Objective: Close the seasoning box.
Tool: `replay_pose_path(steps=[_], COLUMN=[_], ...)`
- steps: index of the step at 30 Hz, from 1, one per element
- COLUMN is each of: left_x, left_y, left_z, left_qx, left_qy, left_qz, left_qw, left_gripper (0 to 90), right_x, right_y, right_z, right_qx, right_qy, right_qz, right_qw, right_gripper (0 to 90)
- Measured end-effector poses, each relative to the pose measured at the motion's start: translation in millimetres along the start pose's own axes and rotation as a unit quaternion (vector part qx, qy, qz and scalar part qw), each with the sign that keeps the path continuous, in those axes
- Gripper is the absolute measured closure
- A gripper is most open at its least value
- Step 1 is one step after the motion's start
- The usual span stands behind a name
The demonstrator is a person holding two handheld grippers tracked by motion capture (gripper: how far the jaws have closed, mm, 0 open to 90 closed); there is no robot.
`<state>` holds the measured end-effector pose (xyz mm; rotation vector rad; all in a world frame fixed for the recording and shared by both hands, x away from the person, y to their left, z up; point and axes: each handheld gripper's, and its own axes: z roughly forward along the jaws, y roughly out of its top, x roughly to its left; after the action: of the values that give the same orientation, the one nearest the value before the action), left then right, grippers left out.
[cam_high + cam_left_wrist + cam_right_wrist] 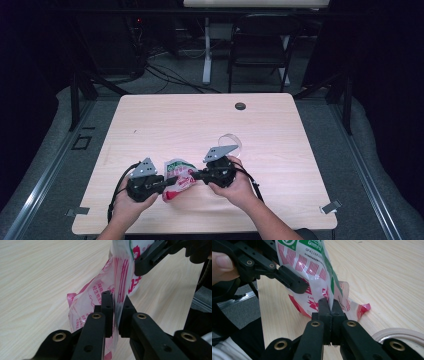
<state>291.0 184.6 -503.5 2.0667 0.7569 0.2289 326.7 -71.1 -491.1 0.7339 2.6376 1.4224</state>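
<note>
A clear plastic bag (178,173) printed in red, white and green is held up above the near part of the wooden table (200,125), between my two grippers. My right gripper (331,305) is shut on the bag's (309,262) lower edge, jaws pressed together on the film. My left gripper (117,302) has its jaws a little apart, with a fold of the bag (120,277) running through the gap and not visibly pinched. In the high view the left gripper (172,181) and right gripper (192,176) point at each other. A hand holds each gripper.
A clear ring-shaped roll (230,141) lies on the table just beyond the right gripper, and its rim (399,336) is close beside the right jaw. A black round plug (240,106) sits near the far edge. A folding chair (260,45) stands beyond the table.
</note>
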Motion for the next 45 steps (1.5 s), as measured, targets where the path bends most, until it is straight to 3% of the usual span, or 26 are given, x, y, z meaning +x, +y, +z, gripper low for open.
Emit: replay_pose_path(steps=[5,9,14,21,31,36,45], left_x=[-0.5,-1.8,-1.3,6.3,9.4,11.8,15.0], left_y=[-8.8,-16.5,-25.5,-35.4,-39.0,-40.5,-41.1], left_z=[3.9,9.2,14.5,24.6,40.0,46.3,52.7], left_qx=[0.001,0.001,0.003,0.017,0.028,0.034,0.04], left_qy=[0.01,0.04,0.067,0.065,0.056,0.049,0.041], left_qz=[-0.012,-0.004,-0.005,-0.024,-0.017,-0.031,-0.033], left_qw=[0.9999,0.9992,0.9977,0.9975,0.9979,0.9977,0.9978], left_gripper=[69.7,56.5,50.6,39.8,36.9,34.1,32.6], right_x=[-0.6,0.4,1.3,0.1,-1.1,-0.9,-0.4], right_y=[1.3,2.1,3.8,4.9,2.6,1.4,-1.2], right_z=[-1.4,-1.4,-2.0,-2.9,-5.6,-5.8,-6.9], right_qx=[-0.006,-0.011,-0.019,-0.025,-0.024,-0.024,-0.024], right_qy=[0.005,0.007,0.009,0.017,0.011,0.011,0.009], right_qz=[-0.003,-0.005,-0.004,-0.003,-0.003,-0.003,-0.003], right_qw=[1.0,0.9999,0.9998,0.9996,0.9996,0.9996,0.9997], right_gripper=[90.0,90.0,90.0,90.0,90.0,90.0,90.0])
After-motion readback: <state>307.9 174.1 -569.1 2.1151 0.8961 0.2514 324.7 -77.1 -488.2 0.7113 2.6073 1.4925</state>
